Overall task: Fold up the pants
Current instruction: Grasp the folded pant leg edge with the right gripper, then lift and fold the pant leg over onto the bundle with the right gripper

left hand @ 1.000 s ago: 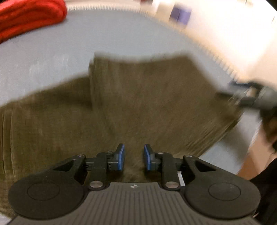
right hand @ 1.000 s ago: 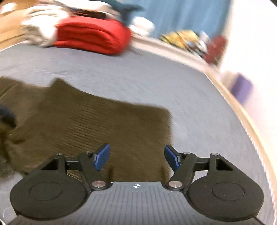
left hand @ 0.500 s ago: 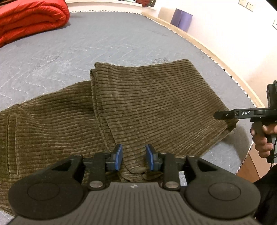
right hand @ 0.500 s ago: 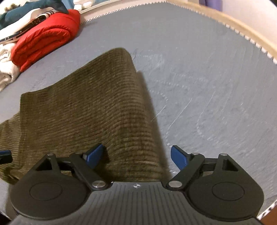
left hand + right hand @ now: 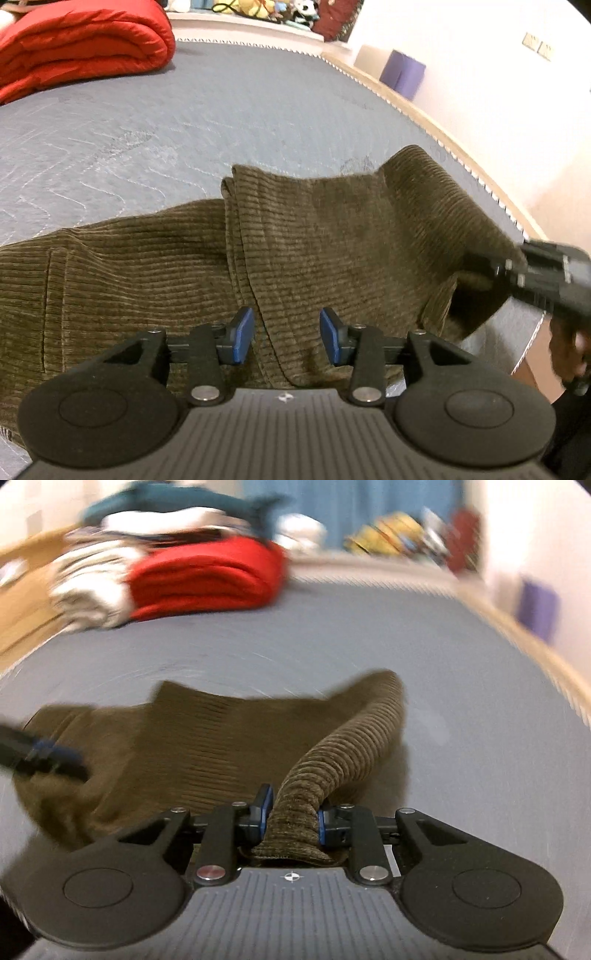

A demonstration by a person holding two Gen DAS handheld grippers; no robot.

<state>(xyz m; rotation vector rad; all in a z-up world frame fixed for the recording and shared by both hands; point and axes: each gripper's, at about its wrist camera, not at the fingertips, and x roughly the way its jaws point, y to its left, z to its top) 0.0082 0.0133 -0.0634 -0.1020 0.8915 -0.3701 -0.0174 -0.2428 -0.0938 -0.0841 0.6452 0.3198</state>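
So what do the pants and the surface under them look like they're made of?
The pants look like olive-brown corduroy: raised parallel ribs, matte and soft. The surface looks like a grey quilted mattress fabric, with wavy stitched lines; its exact fibre is unclear.

The olive-brown ribbed corduroy pants (image 5: 303, 258) are lying spread across the grey quilted mattress, taking up the near half of the left wrist view. The wider portion, with a stitched vertical seam, is stretching flat toward the left. A folded layer is lying over the middle and right, its doubled edge running from the far middle down toward the near centre. The right end of the fabric is being lifted off the surface, arching up and casting a shadow beneath it. In the right wrist view, the pants (image 5: 229, 746) are bunching into a thick ribbed roll rising toward the near centre.
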